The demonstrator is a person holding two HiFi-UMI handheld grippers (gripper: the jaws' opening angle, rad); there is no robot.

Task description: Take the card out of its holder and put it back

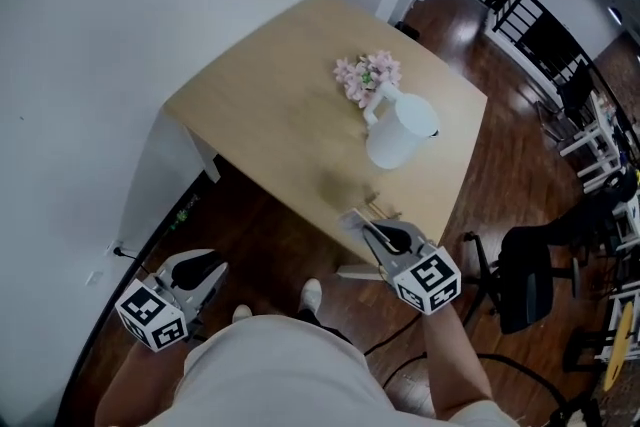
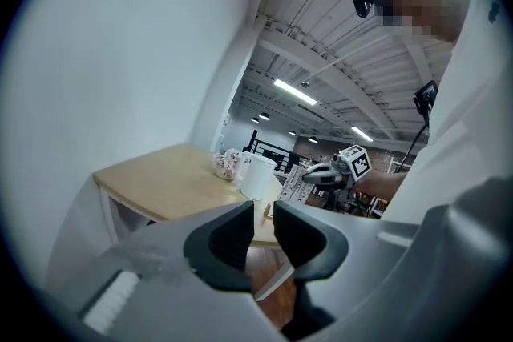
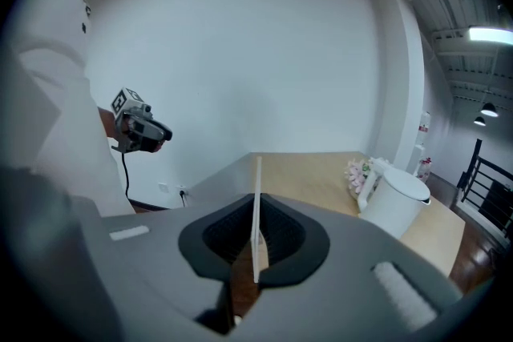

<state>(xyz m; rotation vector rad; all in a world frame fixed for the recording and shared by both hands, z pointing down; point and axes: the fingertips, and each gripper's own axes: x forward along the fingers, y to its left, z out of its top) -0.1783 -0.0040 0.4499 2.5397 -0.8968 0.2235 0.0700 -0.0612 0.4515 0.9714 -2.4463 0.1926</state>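
My right gripper (image 1: 383, 237) hangs over the table's near edge, shut on a thin white card (image 1: 357, 219). In the right gripper view the card (image 3: 257, 188) stands edge-on and upright between the black pads of the right gripper (image 3: 256, 230). A small wooden holder (image 1: 383, 209) lies on the table just beyond the gripper, partly hidden by it. My left gripper (image 1: 200, 267) is held low at the left, away from the table. In its own view the left gripper (image 2: 264, 212) shows a narrow gap with nothing between the jaws, and the card (image 2: 292, 184) appears in the distance.
A white kettle (image 1: 400, 130) and pink flowers (image 1: 366, 75) stand on the light wooden table (image 1: 270, 125), which sits against a white wall. A black chair (image 1: 525, 270) is on the dark wood floor to the right. A cable runs along the floor at the left.
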